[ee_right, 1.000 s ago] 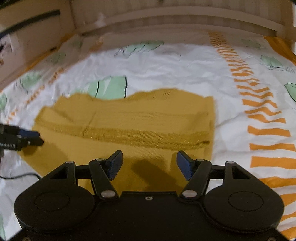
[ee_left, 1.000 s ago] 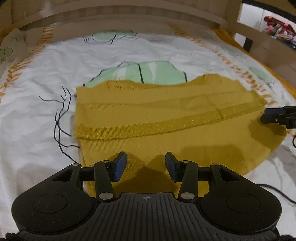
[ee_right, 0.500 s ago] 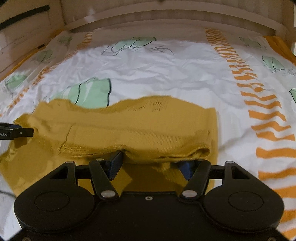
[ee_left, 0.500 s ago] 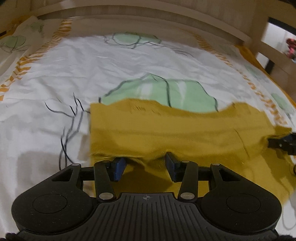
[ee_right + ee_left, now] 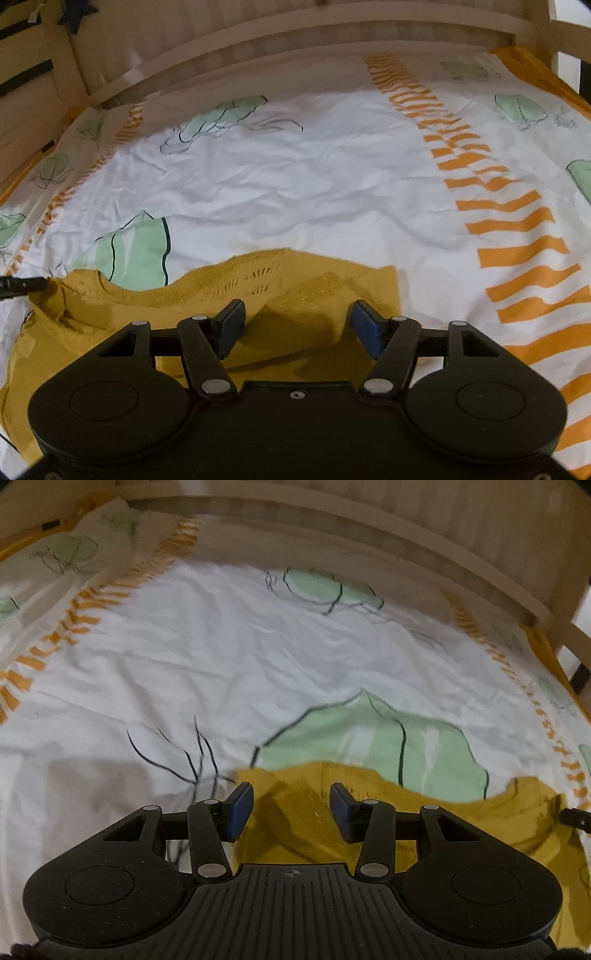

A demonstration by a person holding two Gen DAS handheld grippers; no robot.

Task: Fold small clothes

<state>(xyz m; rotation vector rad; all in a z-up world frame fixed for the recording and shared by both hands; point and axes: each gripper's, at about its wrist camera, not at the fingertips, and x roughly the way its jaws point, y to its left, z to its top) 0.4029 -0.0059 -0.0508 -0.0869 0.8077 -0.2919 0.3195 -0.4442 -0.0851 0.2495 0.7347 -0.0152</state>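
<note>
Yellow knit garment (image 5: 461, 812) on the bed (image 5: 258, 672) looks soft and limp; left gripper (image 5: 291, 812) and right gripper (image 5: 297, 325) stand spread over its folded edge, the likeliest hold.

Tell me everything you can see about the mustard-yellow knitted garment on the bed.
The mustard-yellow knitted garment looks like soft knit with a row of small openwork holes and a glittery ribbed band. It lies rumpled and partly folded on the white printed bedsheet, covering part of a green leaf print. The left gripper and right gripper hang over its near part, jaws apart with cloth between them; whether the pads touch it is unclear.
</note>
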